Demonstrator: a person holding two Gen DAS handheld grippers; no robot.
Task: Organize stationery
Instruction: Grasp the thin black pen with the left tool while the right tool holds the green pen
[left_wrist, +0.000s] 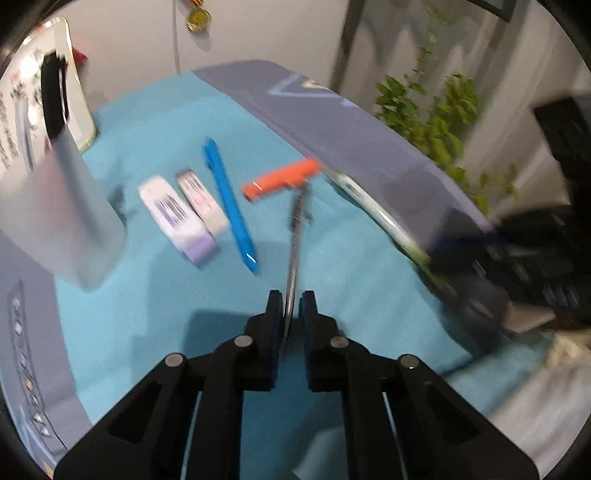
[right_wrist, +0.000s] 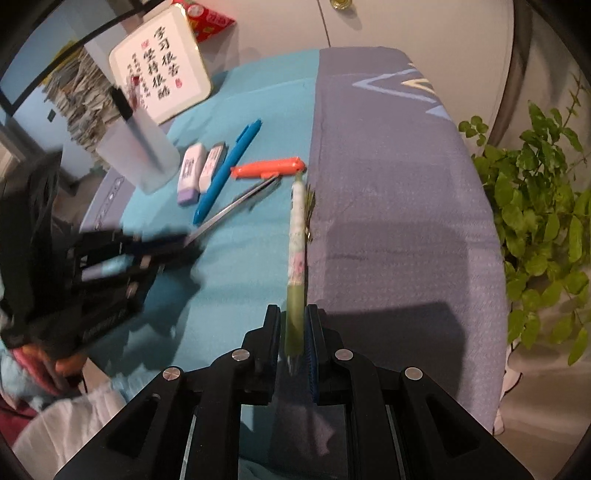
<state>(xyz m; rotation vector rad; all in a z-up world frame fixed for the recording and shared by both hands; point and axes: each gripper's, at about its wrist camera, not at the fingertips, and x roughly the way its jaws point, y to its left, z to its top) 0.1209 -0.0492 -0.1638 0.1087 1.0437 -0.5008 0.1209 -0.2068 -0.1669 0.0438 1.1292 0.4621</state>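
Note:
My left gripper (left_wrist: 291, 299) is shut on a thin grey pen (left_wrist: 295, 236) that points forward over the blue cloth; it also shows in the right wrist view (right_wrist: 236, 201). My right gripper (right_wrist: 291, 314) is shut on a green and white patterned pen (right_wrist: 297, 240), which also shows in the left wrist view (left_wrist: 376, 210). On the cloth lie an orange pen (left_wrist: 284, 179) (right_wrist: 267, 168), a blue pen (left_wrist: 231, 203) (right_wrist: 227, 170) and two erasers (left_wrist: 177, 214) (right_wrist: 192, 171). A frosted pen cup (left_wrist: 62, 206) (right_wrist: 142, 155) holds a black pen (right_wrist: 123, 101) at the left.
A framed calligraphy card (right_wrist: 164, 62) leans behind the cup. A stack of papers (right_wrist: 79, 96) is at the far left. The purple tablecloth (right_wrist: 399, 184) covers the right side. A green plant (right_wrist: 539, 206) stands past the table's right edge.

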